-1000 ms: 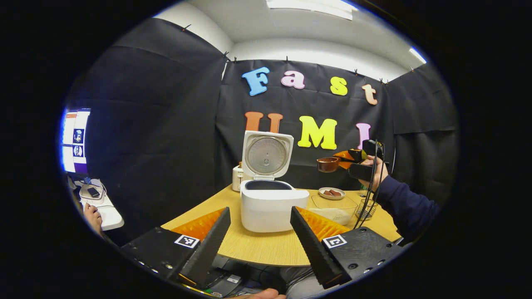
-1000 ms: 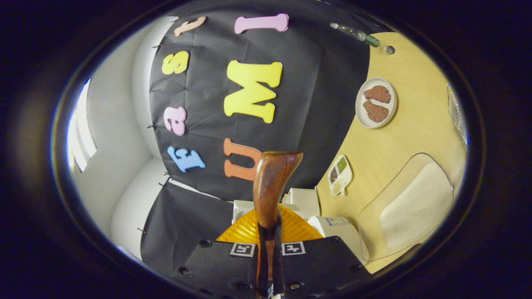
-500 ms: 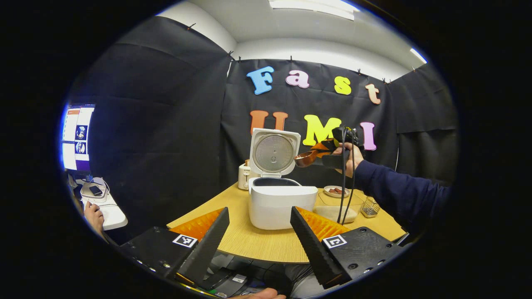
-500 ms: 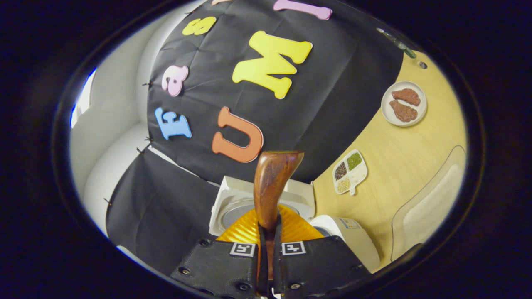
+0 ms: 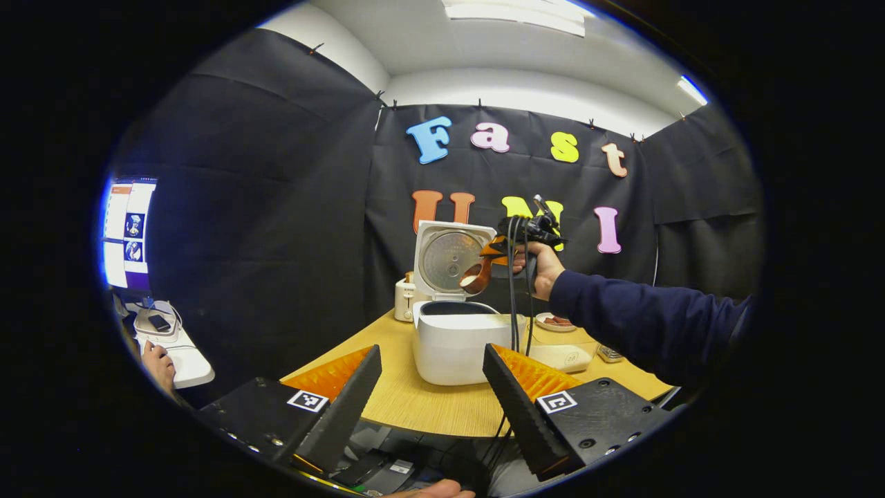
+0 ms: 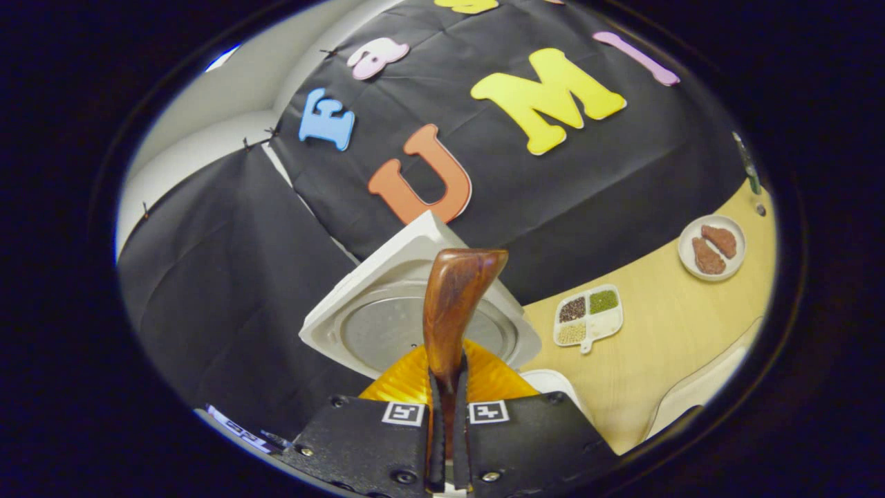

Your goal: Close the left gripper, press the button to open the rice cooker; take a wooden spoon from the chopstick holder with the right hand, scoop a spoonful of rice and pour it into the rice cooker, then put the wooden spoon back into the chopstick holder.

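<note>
The white rice cooker stands on the wooden table with its lid raised. In the left gripper view my left gripper is open and held back near the table's front edge, with nothing between its fingers. A hand holds my right gripper above the cooker's open pot, shut on the wooden spoon, whose bowl tilts down and shows white rice. In the right gripper view the spoon sticks forward from the right gripper, in front of the lid.
A clear container of rice and a small plate of brown pieces sit right of the cooker. A divided dish of grains lies behind it. A small white appliance stands at the cooker's left. A monitor glows far left.
My right gripper has carried the spoon leftward from the rice container to over the cooker's pot and tipped it downward. My left gripper has stayed open and nearly still.
</note>
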Tool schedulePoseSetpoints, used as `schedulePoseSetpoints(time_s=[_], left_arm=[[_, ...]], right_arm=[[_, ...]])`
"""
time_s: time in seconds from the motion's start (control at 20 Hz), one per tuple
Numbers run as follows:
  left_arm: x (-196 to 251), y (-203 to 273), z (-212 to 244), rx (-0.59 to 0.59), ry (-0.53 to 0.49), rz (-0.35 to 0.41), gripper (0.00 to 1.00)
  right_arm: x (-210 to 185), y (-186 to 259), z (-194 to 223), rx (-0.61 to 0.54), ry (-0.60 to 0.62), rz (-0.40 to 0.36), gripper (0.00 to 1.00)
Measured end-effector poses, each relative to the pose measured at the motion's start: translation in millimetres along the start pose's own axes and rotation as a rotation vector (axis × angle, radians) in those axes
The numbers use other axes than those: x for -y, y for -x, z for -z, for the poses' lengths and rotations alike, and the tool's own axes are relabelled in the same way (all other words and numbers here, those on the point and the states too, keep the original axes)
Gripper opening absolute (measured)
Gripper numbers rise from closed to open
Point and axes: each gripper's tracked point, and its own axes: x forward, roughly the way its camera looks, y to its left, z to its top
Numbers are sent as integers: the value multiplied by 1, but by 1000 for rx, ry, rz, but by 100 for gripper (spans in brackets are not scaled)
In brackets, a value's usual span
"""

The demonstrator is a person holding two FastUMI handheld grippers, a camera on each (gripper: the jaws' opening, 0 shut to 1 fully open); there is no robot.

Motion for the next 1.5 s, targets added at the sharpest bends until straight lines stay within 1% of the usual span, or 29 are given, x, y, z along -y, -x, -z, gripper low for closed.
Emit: schedulePoseSetpoints(time_s=[0.2, 0.4, 0.55, 0.7, 0.8, 0.85, 0.95, 1.1, 1.2, 1.35, 1.5], left_arm=[[-2, 2, 1, 5, -3, 6, 94], [-5, 1, 5, 2, 6, -6, 94], [-6, 1, 8, -2, 9, -6, 94], [-6, 2, 7, 1, 7, -5, 94], [-6, 2, 6, 1, 6, -6, 94], [-6, 2, 6, 0, 5, -6, 94], [-5, 2, 4, 4, 0, -7, 94], [1, 0, 6, -9, 1, 10, 94], [2, -1, 8, -17, -18, 5, 94], [10, -2, 5, -12, -21, 15, 94], [19, -4, 4, -16, -19, 25, 94]], right_arm=[[-11, -11, 16, -2, 218, 32, 10], [-22, -14, 29, -1, 393, 48, 10], [-30, -9, 23, 71, 541, 101, 10], [-41, -6, 31, 98, 711, 102, 10], [-48, -5, 35, 129, 858, 114, 10], [-53, -4, 41, 133, 935, 112, 10], [-59, -8, 58, 122, 1044, 97, 10], [-69, -6, 73, 157, 1140, 90, 10], [-70, -5, 79, 171, 1191, 95, 10], [-71, -3, 76, 177, 1163, 93, 10], [-68, 4, 62, 200, 1128, 107, 10]])
